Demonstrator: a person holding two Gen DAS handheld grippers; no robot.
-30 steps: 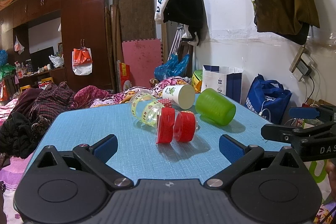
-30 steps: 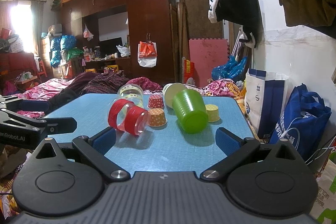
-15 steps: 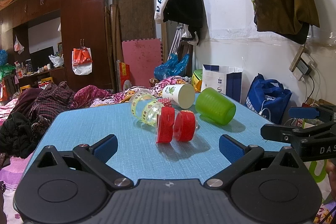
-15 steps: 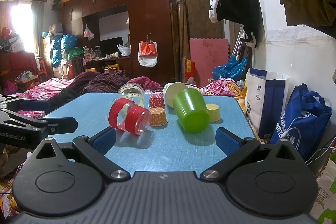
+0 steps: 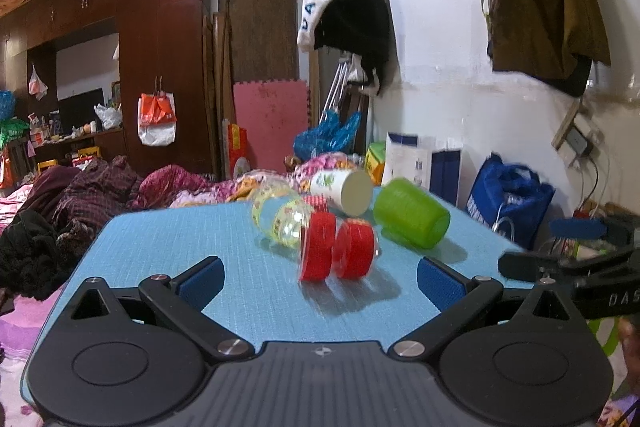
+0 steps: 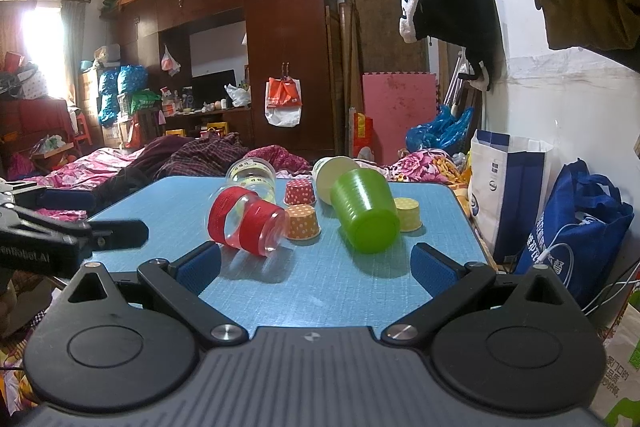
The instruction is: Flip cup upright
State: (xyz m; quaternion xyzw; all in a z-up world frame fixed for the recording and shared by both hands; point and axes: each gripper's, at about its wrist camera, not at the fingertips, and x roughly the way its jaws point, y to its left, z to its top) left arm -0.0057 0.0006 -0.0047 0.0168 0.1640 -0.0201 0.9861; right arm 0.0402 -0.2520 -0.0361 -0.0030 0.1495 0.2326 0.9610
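Black jaws, blue pads (image 5: 200,281)

The left wrist view looks low and forward across the blue table (image 5: 168,243) from its near edge, angled slightly right toward the white wall (image 5: 440,47). The right wrist view sits at the same near edge further right, angled slightly left toward the wardrobe (image 6: 288,39). Both share the table's toppled cups, including the green cup (image 5: 412,213) (image 6: 366,213), from moderately near.
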